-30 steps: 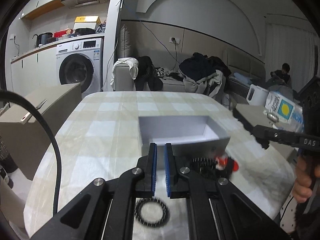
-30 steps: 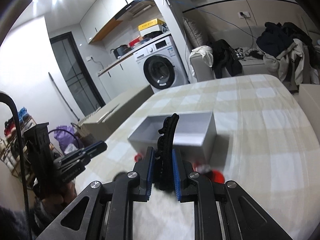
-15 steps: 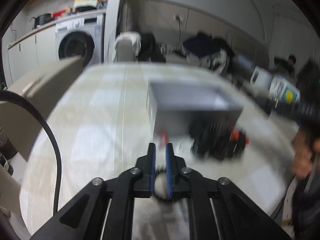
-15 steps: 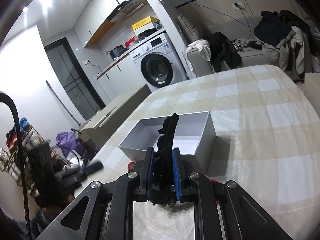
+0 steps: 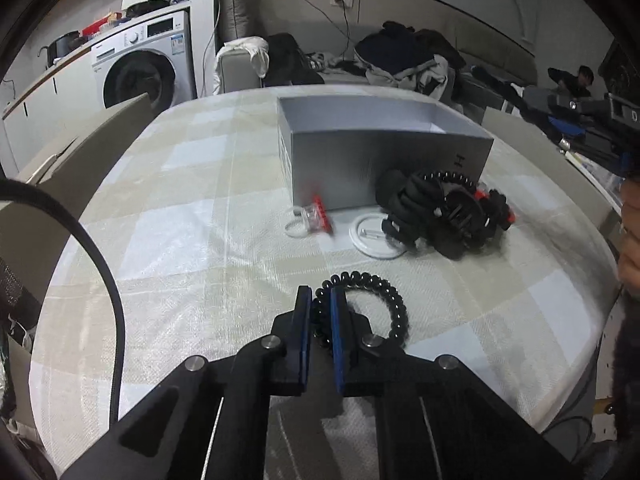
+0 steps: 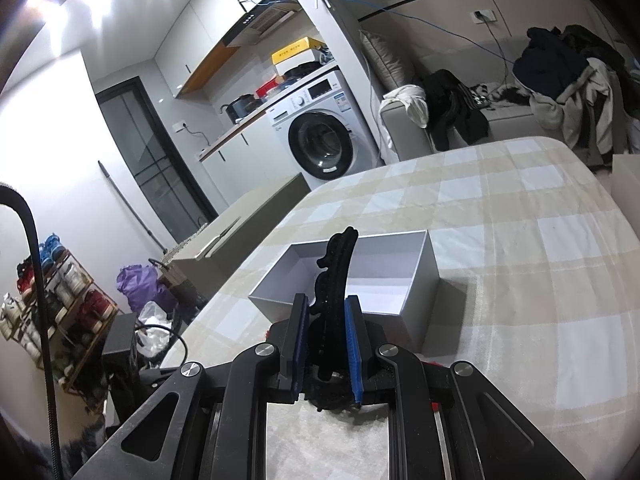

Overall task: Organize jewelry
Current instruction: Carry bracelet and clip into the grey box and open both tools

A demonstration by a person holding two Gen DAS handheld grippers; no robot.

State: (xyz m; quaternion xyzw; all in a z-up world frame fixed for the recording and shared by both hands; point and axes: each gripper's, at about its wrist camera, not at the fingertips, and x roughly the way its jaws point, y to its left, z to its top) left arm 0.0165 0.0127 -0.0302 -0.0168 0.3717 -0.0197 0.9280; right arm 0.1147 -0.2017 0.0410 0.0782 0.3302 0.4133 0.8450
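Observation:
An open grey box [image 5: 384, 148] stands on the checked tablecloth; it also shows in the right wrist view [image 6: 416, 284]. My left gripper [image 5: 320, 300] is nearly shut, its jaws around the left edge of a black spiral hair tie [image 5: 384, 300] lying on the cloth. My right gripper [image 6: 326, 308] is shut on a black scalloped hair clip [image 6: 336, 264], held upright above the box's near wall. A pile of black and red hair accessories [image 5: 444, 208] lies in front of the box.
A clear ring with a red piece [image 5: 310, 220] and a white round disc [image 5: 374, 240] lie beside the pile. A beige chair back [image 5: 76, 148] stands at the table's left. A washing machine [image 6: 324, 140] and a cluttered sofa [image 5: 360, 64] are behind.
My left gripper dropped down to the spiral hair tie and now straddles its edge. My right gripper carried the black clip closer over the box.

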